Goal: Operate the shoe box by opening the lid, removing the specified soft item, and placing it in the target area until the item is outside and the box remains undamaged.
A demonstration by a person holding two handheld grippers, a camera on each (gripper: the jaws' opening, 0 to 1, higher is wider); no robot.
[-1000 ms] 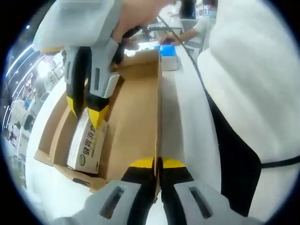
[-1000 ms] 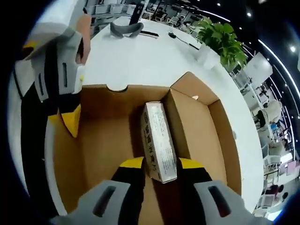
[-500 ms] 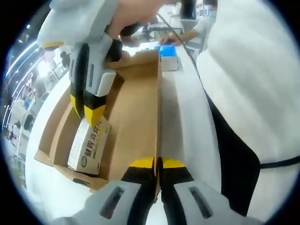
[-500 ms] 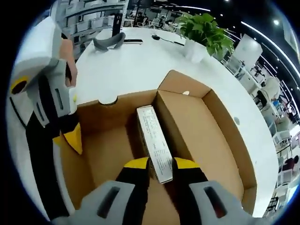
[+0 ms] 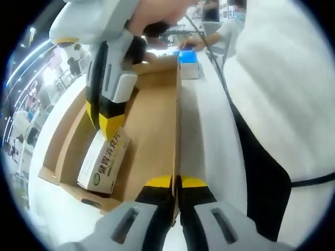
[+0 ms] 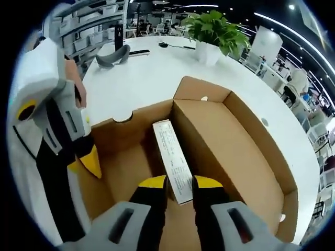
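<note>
Right gripper view: the right gripper (image 6: pixel 175 184) pinches a slim white printed carton (image 6: pixel 172 159) inside the open brown cardboard shoe box (image 6: pixel 246 141) on the white bench (image 6: pixel 146 73). Left gripper (image 5: pixel 176 183) clamps the box's upright wall. Beyond stands a leafy potted plant (image 6: pixel 212 32).

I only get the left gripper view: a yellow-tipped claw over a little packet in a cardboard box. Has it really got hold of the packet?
Observer: Yes. In the right gripper view, the right gripper has its jaws closed on the two long sides of the packet.
Operator: What lies beyond the shoe box?
Observer: Past the shoe box, a potted plant stands at the far side of the white table.
Operator: And around my own gripper?
Observer: The left gripper is at the box's side, and the cardboard edge near it has a half-round notch.
</note>
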